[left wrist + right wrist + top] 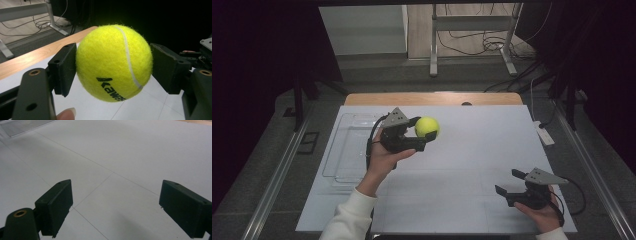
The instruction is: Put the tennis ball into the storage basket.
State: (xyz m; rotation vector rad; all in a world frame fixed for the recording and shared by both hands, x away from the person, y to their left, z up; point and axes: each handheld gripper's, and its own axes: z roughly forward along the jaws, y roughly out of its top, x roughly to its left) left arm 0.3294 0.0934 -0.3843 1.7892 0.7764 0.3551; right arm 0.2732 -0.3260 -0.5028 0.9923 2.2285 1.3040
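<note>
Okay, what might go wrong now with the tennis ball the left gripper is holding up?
The left gripper clamps the tennis ball with flat pads on a round, fuzzy surface, above the table, so it might slip out and roll off the white sheet. The clear tray lies on the hand's far side, so a release here would probably miss it.

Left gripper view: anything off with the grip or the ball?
Nothing stands out. The left gripper clamps the fuzzy yellow tennis ball squarely between both pads, clear of the white table sheet. The clear plastic tray sits flat.
</note>
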